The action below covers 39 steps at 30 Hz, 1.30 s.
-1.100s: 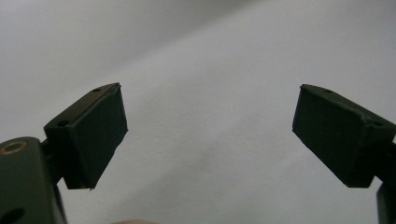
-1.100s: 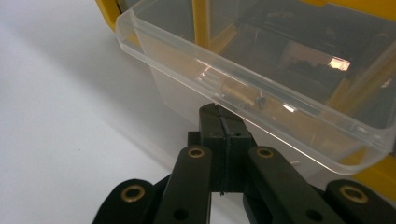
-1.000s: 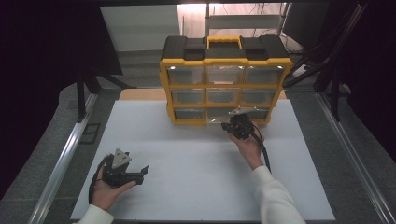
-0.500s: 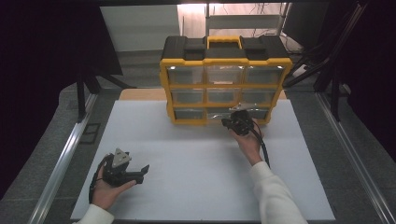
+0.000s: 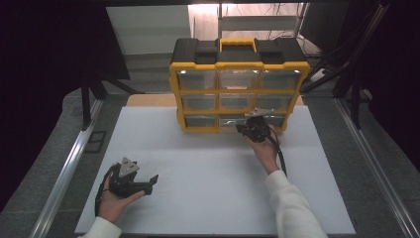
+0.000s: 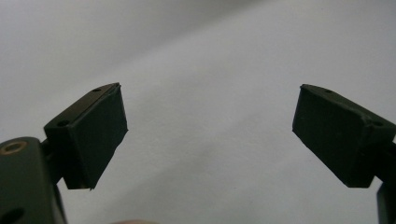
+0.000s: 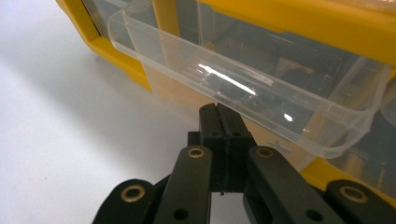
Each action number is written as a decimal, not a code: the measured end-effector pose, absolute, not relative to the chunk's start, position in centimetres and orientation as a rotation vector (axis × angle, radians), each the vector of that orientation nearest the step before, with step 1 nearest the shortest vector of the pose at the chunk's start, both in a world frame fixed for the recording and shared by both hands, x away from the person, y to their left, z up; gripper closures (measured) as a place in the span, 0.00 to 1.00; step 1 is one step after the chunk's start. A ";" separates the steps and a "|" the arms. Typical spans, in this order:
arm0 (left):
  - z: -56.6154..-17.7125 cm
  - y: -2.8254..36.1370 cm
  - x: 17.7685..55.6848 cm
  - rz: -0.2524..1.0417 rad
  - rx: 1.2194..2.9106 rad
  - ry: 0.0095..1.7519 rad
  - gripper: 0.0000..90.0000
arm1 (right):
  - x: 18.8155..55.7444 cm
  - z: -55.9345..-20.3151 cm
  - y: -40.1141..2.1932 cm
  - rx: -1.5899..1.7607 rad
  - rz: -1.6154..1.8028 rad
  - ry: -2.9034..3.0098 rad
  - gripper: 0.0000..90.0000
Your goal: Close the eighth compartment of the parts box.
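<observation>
A yellow and black drawer organizer (image 5: pixel 237 66) stands at the far side of the white board (image 5: pixel 208 168), with clear drawers in three rows. In the right gripper view a clear bottom-row drawer (image 7: pixel 243 88) juts out of the yellow frame (image 7: pixel 116 51). My right gripper (image 7: pixel 218 112) is shut, its pads pressed flat together, with the tips right against the drawer's lower front. Whether a thin lip is pinched there I cannot tell. From above, the right gripper (image 5: pixel 246 129) sits at the organizer's bottom row. My left gripper (image 5: pixel 150 181) rests low at the near left, and its jaws (image 6: pixel 210 126) stand wide open over bare board.
Metal rails run along both sides of the table, the left rail (image 5: pixel 69 168) close to my left hand. The right gripper's cable (image 5: pixel 281 158) trails back along the forearm. Dark stands and legs (image 5: pixel 346 74) are behind the organizer at the right.
</observation>
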<state>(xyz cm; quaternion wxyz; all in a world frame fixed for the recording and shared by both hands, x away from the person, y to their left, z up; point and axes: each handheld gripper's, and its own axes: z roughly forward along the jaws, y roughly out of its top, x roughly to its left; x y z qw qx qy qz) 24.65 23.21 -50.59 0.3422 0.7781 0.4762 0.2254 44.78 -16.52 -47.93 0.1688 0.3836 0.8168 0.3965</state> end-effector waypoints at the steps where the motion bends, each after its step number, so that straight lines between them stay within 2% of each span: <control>1: -50.6 23.2 24.6 0.586 2.021 1.240 0.12 | 44.8 -47.9 -16.5 1.089 1.128 2.320 0.99; 29: -50.8 23.3 24.8 0.600 2.030 1.253 0.12 | 46.8 -48.4 -16.9 1.099 1.177 2.231 0.99; 39: -50.6 23.3 24.7 0.603 2.027 1.251 0.12 | 45.7 -47.8 -16.8 1.103 1.145 2.271 0.99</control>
